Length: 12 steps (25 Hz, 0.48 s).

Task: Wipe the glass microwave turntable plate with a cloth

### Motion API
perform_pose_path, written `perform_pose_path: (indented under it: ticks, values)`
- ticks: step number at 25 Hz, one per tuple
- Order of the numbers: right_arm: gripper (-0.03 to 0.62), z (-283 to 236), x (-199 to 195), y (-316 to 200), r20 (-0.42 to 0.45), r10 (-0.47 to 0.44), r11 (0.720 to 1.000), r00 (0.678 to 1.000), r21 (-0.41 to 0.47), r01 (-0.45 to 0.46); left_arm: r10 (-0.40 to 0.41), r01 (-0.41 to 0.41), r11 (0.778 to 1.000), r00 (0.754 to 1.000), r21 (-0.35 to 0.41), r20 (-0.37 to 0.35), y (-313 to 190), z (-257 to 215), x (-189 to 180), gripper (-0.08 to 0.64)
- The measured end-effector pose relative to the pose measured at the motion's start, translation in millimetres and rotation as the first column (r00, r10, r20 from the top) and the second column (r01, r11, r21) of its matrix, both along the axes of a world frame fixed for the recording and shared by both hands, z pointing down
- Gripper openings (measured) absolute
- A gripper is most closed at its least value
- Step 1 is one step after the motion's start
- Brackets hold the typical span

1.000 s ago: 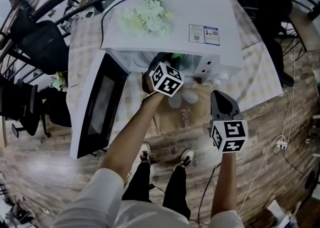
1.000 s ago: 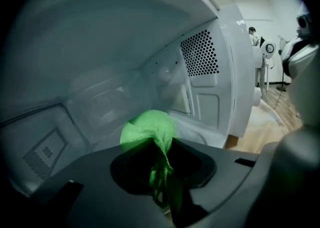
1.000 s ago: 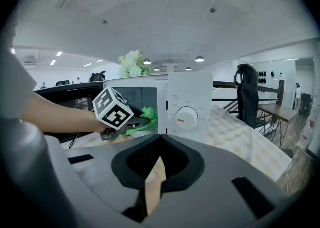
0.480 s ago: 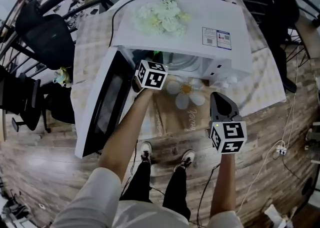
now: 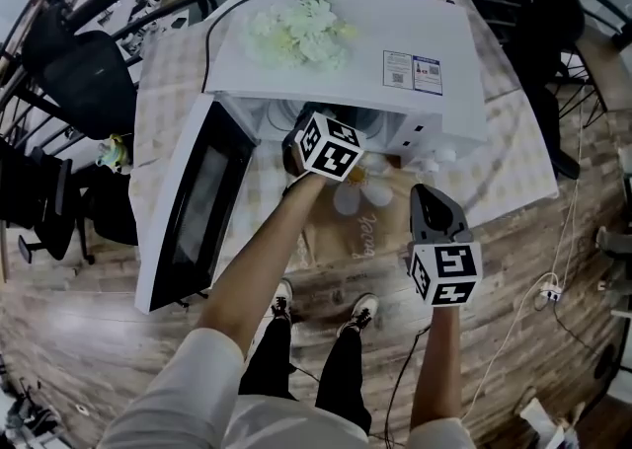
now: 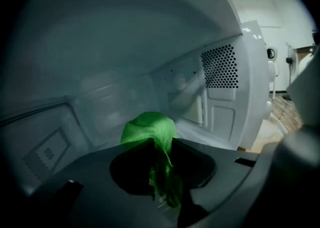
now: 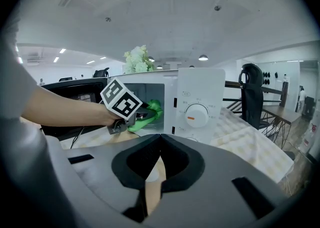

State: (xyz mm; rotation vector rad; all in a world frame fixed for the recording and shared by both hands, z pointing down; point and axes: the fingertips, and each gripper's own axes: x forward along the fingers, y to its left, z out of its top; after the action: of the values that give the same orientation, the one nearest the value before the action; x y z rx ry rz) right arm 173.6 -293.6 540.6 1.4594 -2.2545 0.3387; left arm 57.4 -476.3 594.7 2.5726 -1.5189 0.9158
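Your left hand-held gripper (image 6: 162, 182) pinches the green cloth (image 6: 149, 128) inside the microwave (image 5: 336, 52), upper centre, likely for wiping, while the right hand-held gripper (image 7: 159, 138) waits lower right, closed on nothing.

The left gripper (image 5: 310, 129), clamped on the green cloth (image 6: 150, 131), swings back toward 3 o'clock across the microwave's (image 5: 346, 57) open mouth.
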Motion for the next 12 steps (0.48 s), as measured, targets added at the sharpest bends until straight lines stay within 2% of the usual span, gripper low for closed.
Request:
perform_pose_path:
  ticks: [3, 5, 9, 12]
  values:
    - [0.015, -1, 9, 0, 0.0, 0.0, 1.0, 1.0, 0.002, 0.0, 0.062, -0.062, 0.998, 0.998, -0.023, 0.024, 0, 11, 26, 0.109]
    - [0.015, 0, 14, 0, -0.001, 0.0, 1.0, 1.0, 0.0, 0.0, 0.038, -0.039, 0.998, 0.999, -0.042, -0.021, -6, 14, 27, 0.109]
    - [0.015, 1, 22, 0, 0.005, 0.007, 1.0, 1.0, -0.006, -0.007, -0.089, 0.082, 0.994, 0.992, -0.074, -0.091, -28, 15, -3, 0.109]
    - [0.015, 0, 25, -3, 0.006, 0.012, 1.0, 1.0, -0.005, -0.012, -0.222, 0.211, 0.973, 0.966, -0.091, -0.135, -40, 14, -41, 0.106]
